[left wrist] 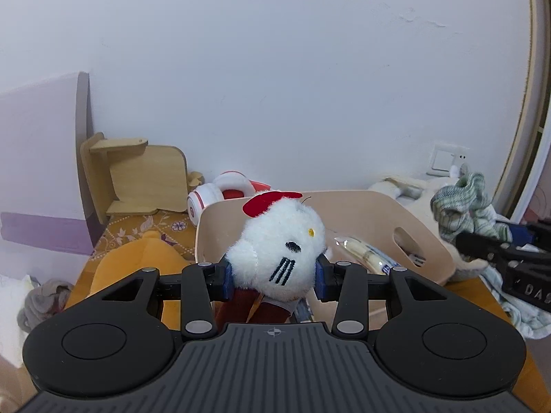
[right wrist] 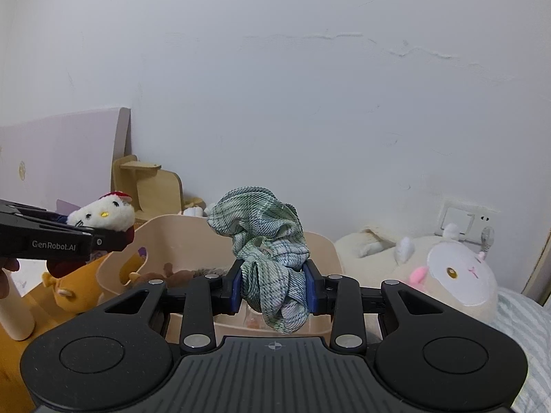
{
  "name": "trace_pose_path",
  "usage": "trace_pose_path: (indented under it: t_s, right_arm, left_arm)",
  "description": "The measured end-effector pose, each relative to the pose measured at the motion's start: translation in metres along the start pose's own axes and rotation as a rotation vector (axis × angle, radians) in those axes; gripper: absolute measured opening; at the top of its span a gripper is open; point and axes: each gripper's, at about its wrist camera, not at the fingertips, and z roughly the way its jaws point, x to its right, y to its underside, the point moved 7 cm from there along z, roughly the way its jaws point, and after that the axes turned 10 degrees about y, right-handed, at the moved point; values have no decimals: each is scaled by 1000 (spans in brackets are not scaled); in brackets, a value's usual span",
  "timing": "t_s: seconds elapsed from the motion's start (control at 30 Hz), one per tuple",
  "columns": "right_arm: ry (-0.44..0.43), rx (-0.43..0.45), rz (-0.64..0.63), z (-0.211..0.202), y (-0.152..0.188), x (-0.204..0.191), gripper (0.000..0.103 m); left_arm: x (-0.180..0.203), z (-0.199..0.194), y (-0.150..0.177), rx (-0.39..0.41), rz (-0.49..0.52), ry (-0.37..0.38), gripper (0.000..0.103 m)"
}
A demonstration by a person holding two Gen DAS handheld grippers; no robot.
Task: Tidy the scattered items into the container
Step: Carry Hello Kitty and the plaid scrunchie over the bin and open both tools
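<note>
My left gripper (left wrist: 273, 277) is shut on a white cat plush (left wrist: 279, 244) with a red bow, held above the near rim of the beige basket (left wrist: 372, 213). My right gripper (right wrist: 273, 290) is shut on a crumpled green plaid cloth (right wrist: 267, 241), held over the basket (right wrist: 165, 237). In the right wrist view the left gripper with the cat plush (right wrist: 103, 215) is at the left. In the left wrist view the cloth (left wrist: 465, 206) hangs at the right beside the basket. A wrapped packet (left wrist: 365, 253) lies in the basket.
An orange plush (left wrist: 134, 268) lies left of the basket. White-red headphones (left wrist: 220, 196) and a wooden stand (left wrist: 137, 175) sit at the wall. A big sheep plush (right wrist: 447, 275) rests at the right on striped bedding (right wrist: 523, 323). A grey cloth (left wrist: 44, 303) lies far left.
</note>
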Motion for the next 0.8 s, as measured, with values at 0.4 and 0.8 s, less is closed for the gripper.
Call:
trace_pose_path:
  t_s: [0.4,0.8]
  right_arm:
    - [-31,-86,81,58,5,-7,32]
    - [-3,-169,76,103,29,-9,33]
  left_arm:
    - [-21,70,7,-108,-58,-56,43]
    - [-28,104,27,-187,-47,-88,43]
